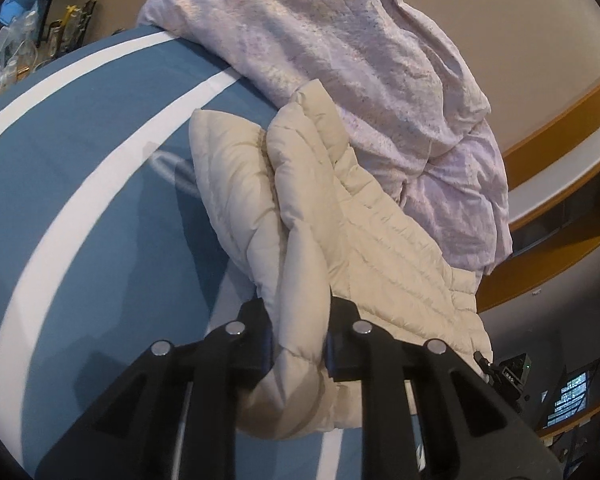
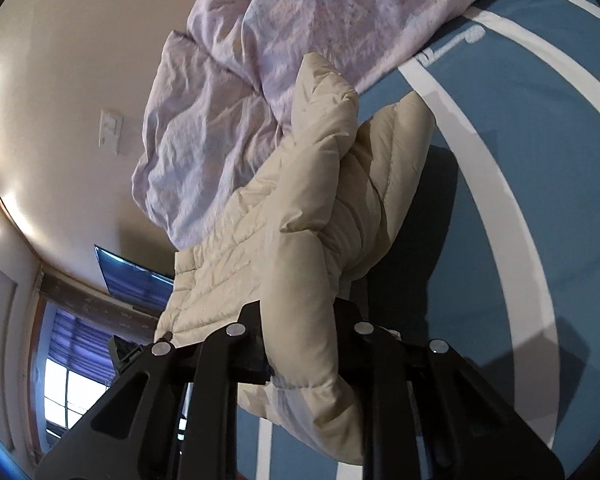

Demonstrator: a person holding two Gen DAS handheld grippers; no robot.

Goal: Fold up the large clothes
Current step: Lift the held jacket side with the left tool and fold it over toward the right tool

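Observation:
A cream quilted puffer jacket (image 1: 312, 208) lies bunched on a blue bed cover with white stripes (image 1: 72, 184). My left gripper (image 1: 298, 340) is shut on a thick fold of the jacket's near edge, the padding bulging between the black fingers (image 1: 256, 332). In the right wrist view the same jacket (image 2: 312, 208) hangs up off the cover, and my right gripper (image 2: 302, 344) is shut on another padded fold of it. The jacket's far end rests against a crumpled lilac duvet (image 1: 340, 56).
The lilac duvet (image 2: 260, 60) is heaped along the bed's far side by a beige wall. Wooden shelving (image 1: 560, 200) runs at the right. Bottles and clutter (image 1: 40, 48) stand past the bed's left edge. A window with blinds (image 2: 72, 360) shows at lower left.

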